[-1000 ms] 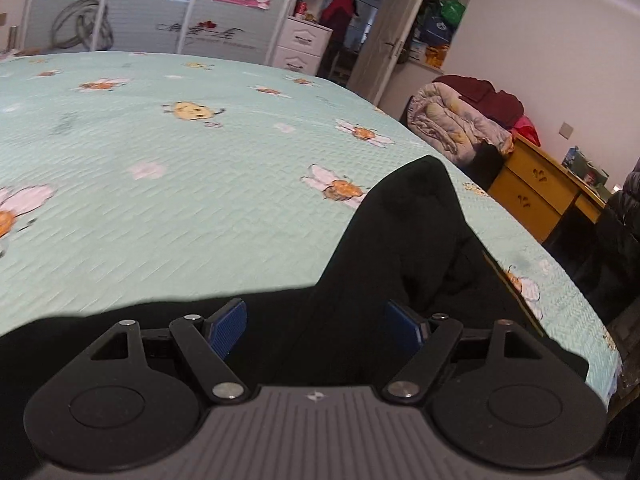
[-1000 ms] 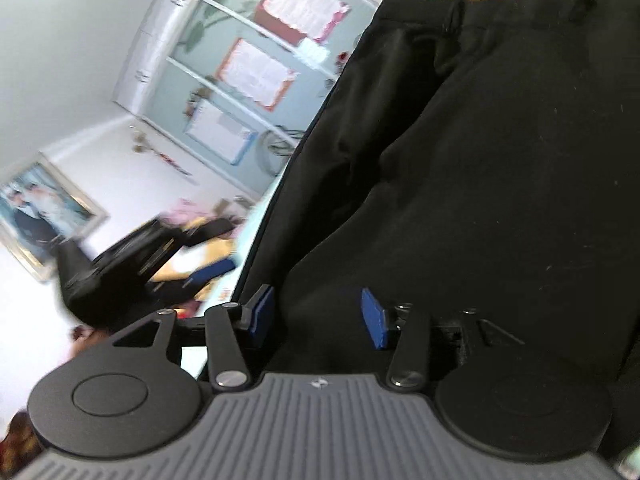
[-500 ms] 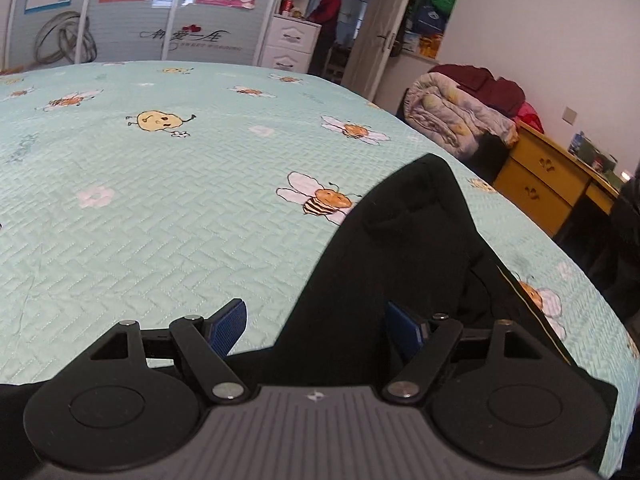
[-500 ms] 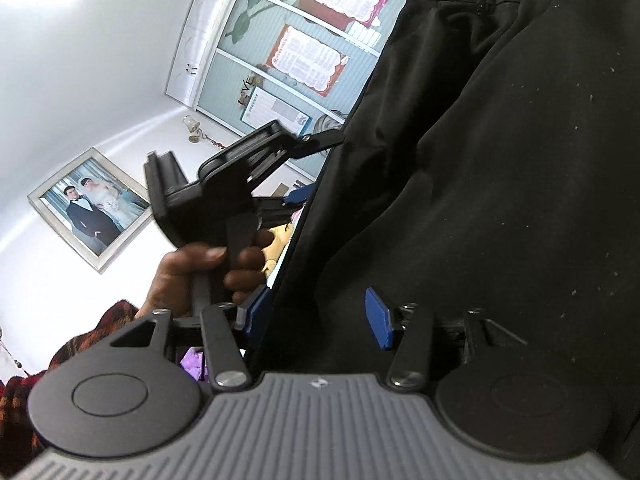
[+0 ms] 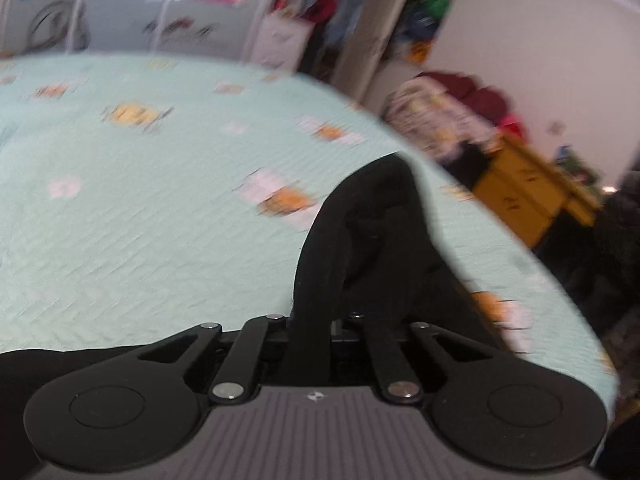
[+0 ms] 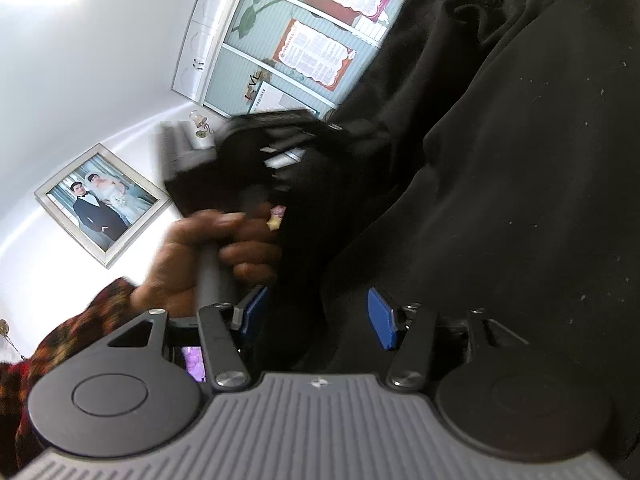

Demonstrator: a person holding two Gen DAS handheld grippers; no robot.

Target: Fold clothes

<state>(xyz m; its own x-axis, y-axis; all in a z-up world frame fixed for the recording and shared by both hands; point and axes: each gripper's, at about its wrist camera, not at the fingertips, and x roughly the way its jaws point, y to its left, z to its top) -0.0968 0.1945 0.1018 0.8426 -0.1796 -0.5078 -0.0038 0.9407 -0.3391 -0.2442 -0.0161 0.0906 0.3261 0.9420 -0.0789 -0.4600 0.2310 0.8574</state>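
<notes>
Black trousers (image 5: 372,232) lie on the mint green quilt (image 5: 140,220), one fold rising in a peak ahead of my left gripper (image 5: 316,316). That gripper is shut on the fold, and the cloth hides its pads. In the right wrist view the trousers (image 6: 500,200) fill the right half. My right gripper (image 6: 318,316) stands apart with black cloth between its blue pads (image 6: 382,324), whose faces still show. The left gripper (image 6: 320,132) appears there blurred, held by a hand (image 6: 208,248), its tips at the cloth's edge.
The bed's far edge curves to the right. Beyond it stand a yellow desk (image 5: 528,196) and a heap of bedding (image 5: 436,128). A wardrobe with posters (image 6: 304,40) and a framed photo (image 6: 100,200) are on the walls.
My left gripper's jaws have shut on the black fold, and the gripper has moved so its view is blurred. In the right wrist view it has shifted up and toward the trousers.
</notes>
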